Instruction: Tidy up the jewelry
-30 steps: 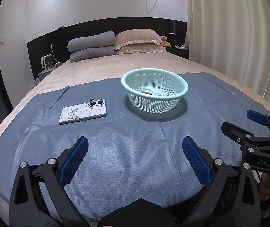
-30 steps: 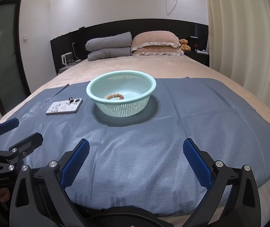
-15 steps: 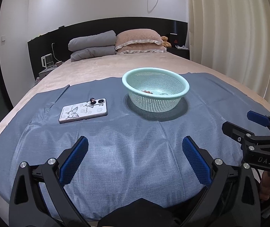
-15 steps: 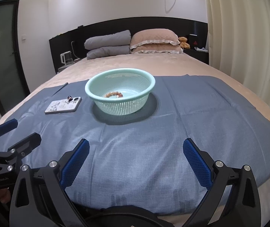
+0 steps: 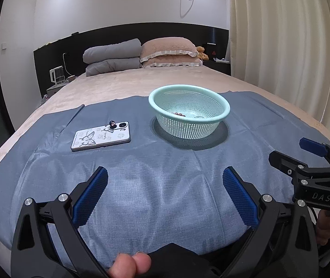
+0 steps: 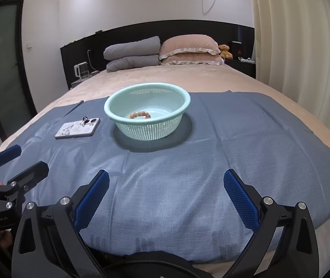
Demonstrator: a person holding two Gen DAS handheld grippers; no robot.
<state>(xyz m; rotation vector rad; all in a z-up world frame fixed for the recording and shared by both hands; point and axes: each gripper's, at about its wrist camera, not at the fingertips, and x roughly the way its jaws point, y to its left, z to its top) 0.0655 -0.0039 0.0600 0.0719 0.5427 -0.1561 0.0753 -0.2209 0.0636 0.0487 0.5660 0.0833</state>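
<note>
A mint-green mesh basket stands on the blue cloth spread over the bed. Inside it lies a brown bead bracelet, seen only as a dark sliver in the left wrist view. A small ring rests on a phone with a butterfly case, left of the basket. My left gripper is open and empty near the cloth's front edge. My right gripper is open and empty too, to its right.
Grey and beige pillows lie against the black headboard. A cream curtain hangs along the right side. A kettle stands on a bedside table at the left. A hand's fingertips show at the bottom of the left view.
Both grippers have drifted back slightly from the basket and stayed open. Fingertips now show at the bottom of the left wrist view.
</note>
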